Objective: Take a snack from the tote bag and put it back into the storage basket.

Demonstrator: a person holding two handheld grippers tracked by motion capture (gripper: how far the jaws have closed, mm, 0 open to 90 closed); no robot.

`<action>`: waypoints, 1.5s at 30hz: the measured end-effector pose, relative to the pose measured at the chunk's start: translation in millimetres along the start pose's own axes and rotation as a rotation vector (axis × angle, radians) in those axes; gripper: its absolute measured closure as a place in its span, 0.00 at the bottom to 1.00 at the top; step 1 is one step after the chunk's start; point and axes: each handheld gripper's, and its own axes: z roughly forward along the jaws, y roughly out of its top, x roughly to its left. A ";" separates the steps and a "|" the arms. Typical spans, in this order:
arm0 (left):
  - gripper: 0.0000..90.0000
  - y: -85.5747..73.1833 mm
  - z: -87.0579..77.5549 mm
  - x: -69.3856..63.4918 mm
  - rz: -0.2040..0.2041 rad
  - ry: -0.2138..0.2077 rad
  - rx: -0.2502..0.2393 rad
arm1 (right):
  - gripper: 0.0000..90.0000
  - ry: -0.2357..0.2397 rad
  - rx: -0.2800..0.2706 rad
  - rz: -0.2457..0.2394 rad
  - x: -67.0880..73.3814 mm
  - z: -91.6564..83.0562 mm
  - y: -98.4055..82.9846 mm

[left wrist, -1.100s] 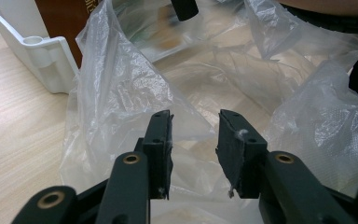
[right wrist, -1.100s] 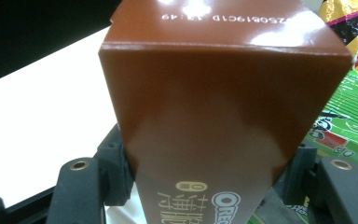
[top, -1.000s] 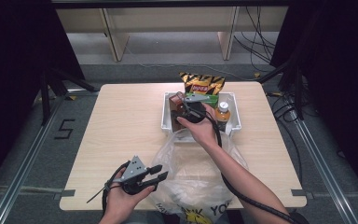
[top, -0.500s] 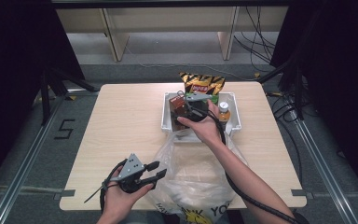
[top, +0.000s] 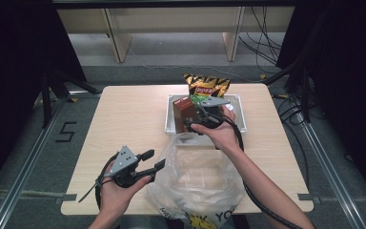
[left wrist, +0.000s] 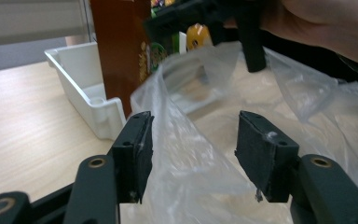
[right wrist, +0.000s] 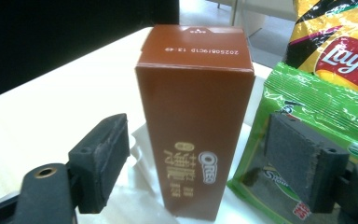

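A clear plastic bag [top: 200, 186] lies open at the table's near edge. My left gripper [top: 155, 159] hovers at its left rim. In the left gripper view its jaws [left wrist: 191, 126] have just been opening, and the bag's film [left wrist: 186, 158] rises between the pads without being pressed. My right gripper [top: 190, 117] is over the white bin [top: 169, 125]. An upright brown Oreo box [right wrist: 196, 116] stands between its pads [right wrist: 105, 158], which have just been closing slightly and are clear of the box on both sides. The same box [left wrist: 121, 56] stands in the bin [left wrist: 81, 84].
A yellow chips bag [top: 205, 86] leans at the bin's far side, also in the right gripper view [right wrist: 340, 42]. A green packet [right wrist: 307, 102] lies right of the box. A yellow-capped bottle [left wrist: 198, 35] stands behind the bag. Bare tabletop [top: 124, 114] stretches to the left.
My left gripper has risen beside the bag and its jaws have spread wider. My right hand has lifted and shifted a little to the right over the bin.
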 end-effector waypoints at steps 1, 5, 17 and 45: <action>0.50 2.8 -0.2 1.3 -0.007 -0.001 -0.008 | 0.26 0.004 -0.003 0.039 2.1 -1.7 -0.5; 0.50 14.0 -2.2 5.5 -0.008 -0.002 -0.042 | 0.30 0.029 -0.022 0.037 0.3 -15.1 -0.3; 0.70 41.7 17.8 25.2 0.014 0.035 -0.037 | 0.56 0.002 -0.068 0.009 -11.3 -31.8 1.3; 0.99 64.4 94.6 51.6 0.046 0.094 0.063 | 1.00 -0.018 -0.090 0.064 -28.0 -19.9 3.3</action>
